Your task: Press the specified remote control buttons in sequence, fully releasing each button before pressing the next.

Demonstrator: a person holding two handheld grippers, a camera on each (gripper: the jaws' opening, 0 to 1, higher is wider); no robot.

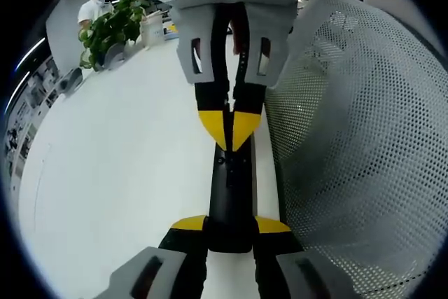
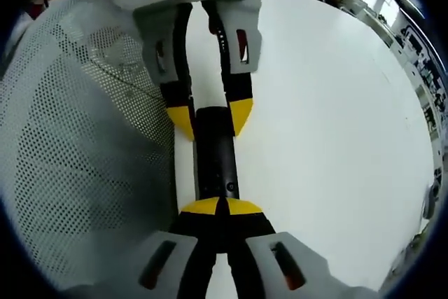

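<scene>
A slim black remote lies lengthwise on the white table, close beside a white mesh object. My left gripper is shut on the remote's near end, one yellow-tipped jaw on each side. My right gripper comes in from the opposite end, its yellow tips together and resting on the remote's top face. In the right gripper view the remote runs from my right gripper, tips pressed together on it, up to the left gripper clamped around the far end.
The white perforated mesh object stands right against the remote's side and appears again in the right gripper view. A green potted plant and small items sit at the table's far edge, near a person. Open tabletop spreads on the other side.
</scene>
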